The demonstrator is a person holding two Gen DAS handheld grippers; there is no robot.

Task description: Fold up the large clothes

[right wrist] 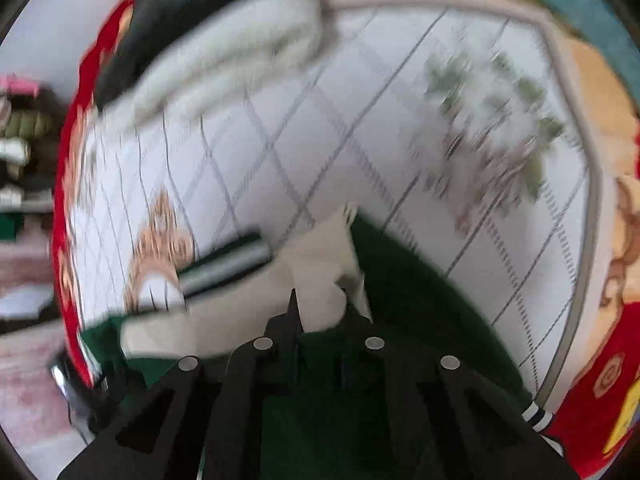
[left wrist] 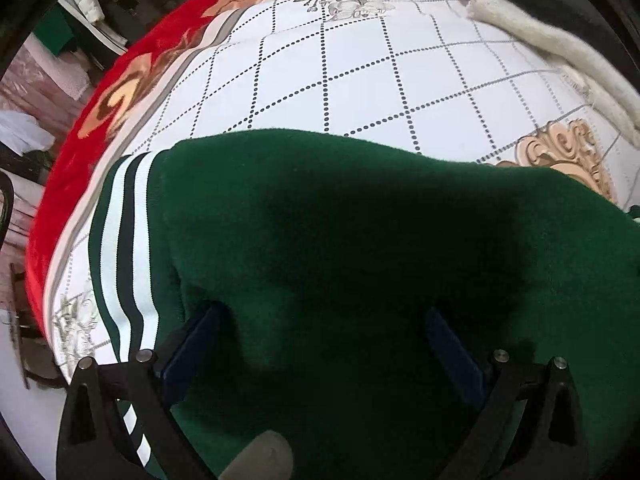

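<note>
A dark green jacket [left wrist: 360,240] with a green-and-white striped hem [left wrist: 124,240] lies on the white patterned blanket [left wrist: 360,80]. My left gripper [left wrist: 324,332] points down at it, open, its blue pads [left wrist: 196,344] set wide apart and resting on the green cloth. The right wrist view is blurred. There my right gripper [right wrist: 322,308] is shut on a cream piece of the jacket [right wrist: 320,264], which bunches between the nearly closed fingertips. More green cloth [right wrist: 420,300] spreads under and to the right of it, and a striped cuff [right wrist: 224,264] shows at the left.
A pale fleece garment with a black lining [left wrist: 560,52] [right wrist: 224,52] lies at the blanket's far side. The blanket has a red flowered border [left wrist: 80,152] [right wrist: 592,400] at the bed's edge. Beyond that edge are the floor and piled clothes [left wrist: 92,4].
</note>
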